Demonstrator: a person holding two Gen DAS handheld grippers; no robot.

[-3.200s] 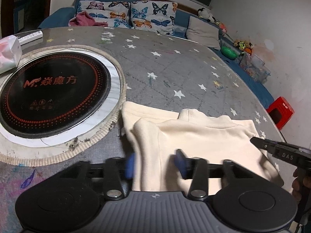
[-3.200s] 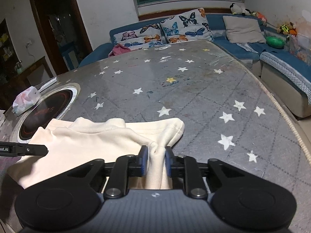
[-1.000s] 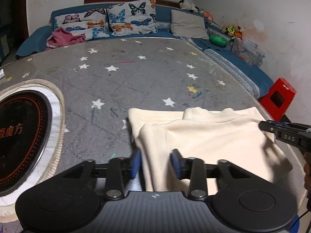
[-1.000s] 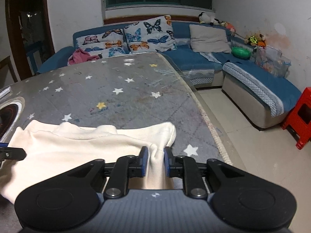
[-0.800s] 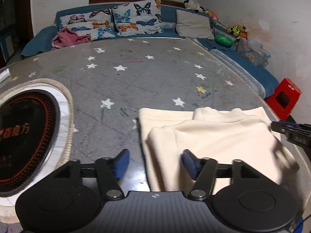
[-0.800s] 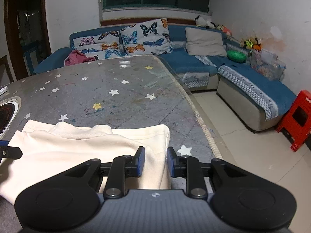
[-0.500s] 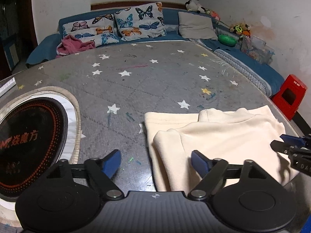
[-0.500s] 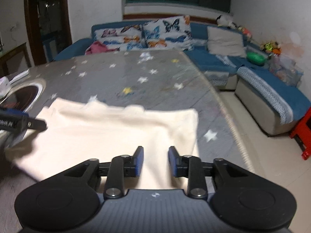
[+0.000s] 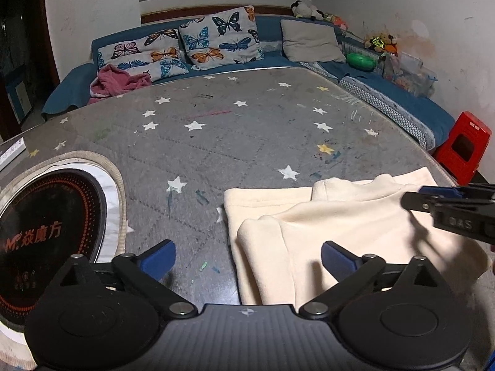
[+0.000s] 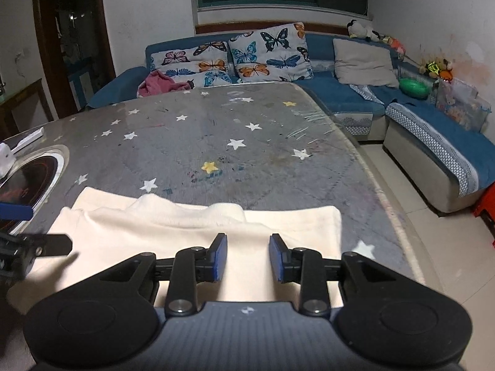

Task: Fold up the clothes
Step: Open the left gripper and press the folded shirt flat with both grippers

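A folded cream garment (image 9: 340, 235) lies flat on the grey star-patterned table (image 9: 241, 136), near its front right edge. In the right wrist view the garment (image 10: 185, 235) spreads below and ahead of the fingers. My left gripper (image 9: 247, 258) is wide open and empty, above the garment's left edge. My right gripper (image 10: 247, 259) is open and empty, just above the garment's near right part. The right gripper also shows at the right of the left wrist view (image 9: 451, 204).
A round black induction cooktop (image 9: 43, 235) is set in the table at the left. A blue sofa (image 9: 216, 58) with butterfly pillows and a pink cloth (image 9: 120, 82) runs behind the table. A red stool (image 9: 464, 148) stands on the floor at the right.
Both grippers let go of the garment and opened, the left one wide. The garment now lies flat. Both grippers drew back slightly and rose.
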